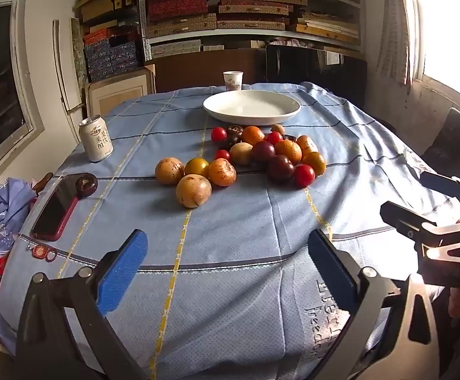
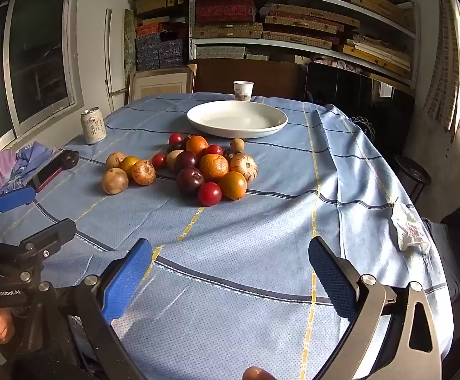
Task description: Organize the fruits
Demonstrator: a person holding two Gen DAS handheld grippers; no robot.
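Observation:
A heap of fruit [image 1: 245,158] lies mid-table on the blue cloth: oranges, dark plums, small red fruits and tan round ones. The same heap of fruit [image 2: 185,167] shows in the right wrist view. Behind it stands an empty white plate [image 1: 251,107], also the white plate [image 2: 237,119]. My left gripper [image 1: 226,253] hovers over the near cloth, well short of the fruit, open with nothing between its blue pads. My right gripper [image 2: 230,259] is likewise open and empty, near the table's front. Each gripper shows at the other view's edge.
A drinks can [image 1: 96,139] stands at the left, with a phone in a red case [image 1: 57,209] and a dark fruit [image 1: 86,183] near the left edge. A paper cup [image 1: 233,80] sits behind the plate. A crumpled tissue [image 2: 409,229] lies on the right overhang. Shelves fill the back wall.

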